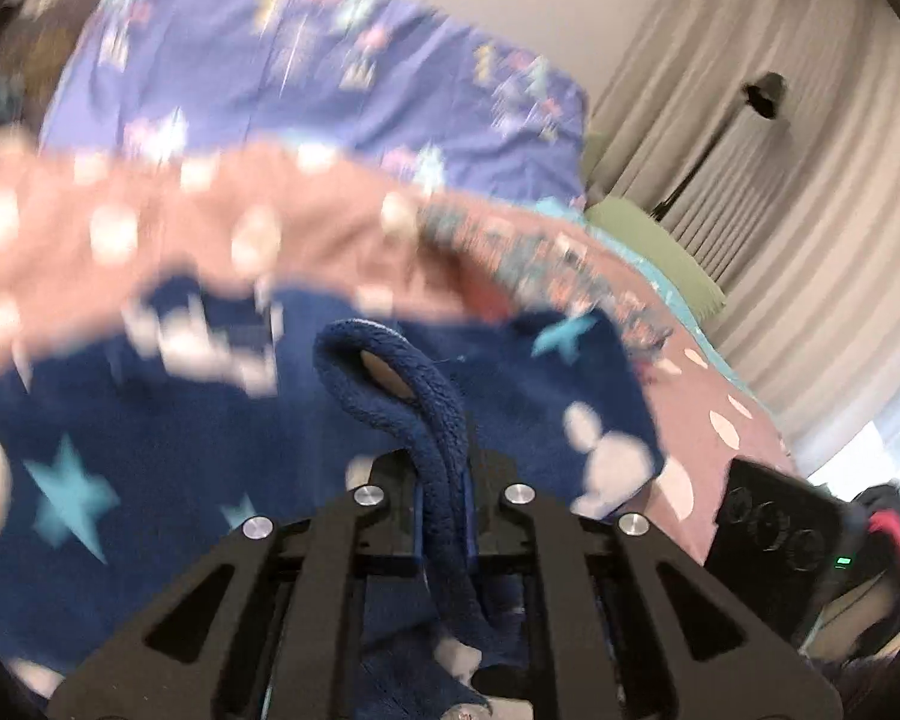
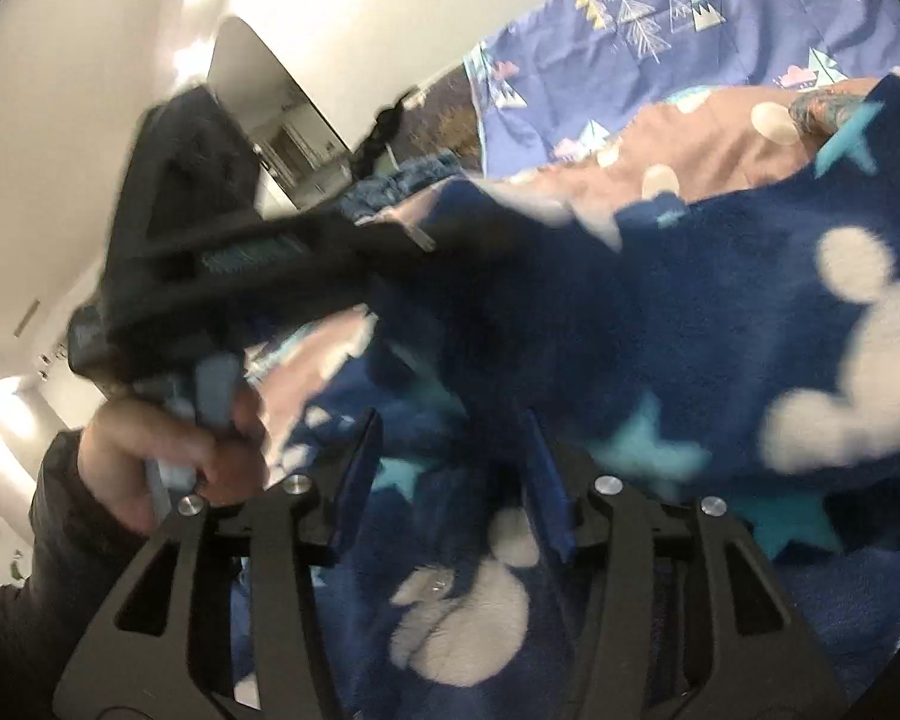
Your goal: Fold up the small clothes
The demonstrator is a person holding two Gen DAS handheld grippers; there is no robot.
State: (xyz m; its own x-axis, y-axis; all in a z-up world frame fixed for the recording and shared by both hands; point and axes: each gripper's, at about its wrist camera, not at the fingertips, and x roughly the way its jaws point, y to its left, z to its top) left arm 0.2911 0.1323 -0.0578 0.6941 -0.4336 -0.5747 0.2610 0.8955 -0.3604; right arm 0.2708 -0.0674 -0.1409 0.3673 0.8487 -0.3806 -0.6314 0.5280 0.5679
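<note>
In the left wrist view, the left tool (image 1: 444, 480) was clamped on a thick rolled edge of the navy fleece garment (image 1: 150, 432), the fabric rising between its closed jaws toward twelve o'clock. The garment, printed with white shapes and teal stars, spread from nine o'clock to three o'clock over a pink spotted bedcover (image 1: 120, 228), with a blue patterned pillow (image 1: 306, 78) beyond at twelve o'clock. Heavy blur covered most of this view. At four o'clock a dark device (image 1: 774, 534) was visible, likely the other tool. In the right wrist view, the right tool (image 2: 450, 474) had its jaws apart, fleece lying between them but not pinched. The left tool appeared at nine to ten o'clock as a blurred black frame, the person's hand (image 2: 168, 462) gripping its handle at eight o'clock. The garment filled the view from six to three o'clock on the bed. The risk was that, held at one bunched edge only, the fleece could swing, drag or fold crookedly. The thick roll might also slip from the closed jaws if the hold was shallow.
</note>
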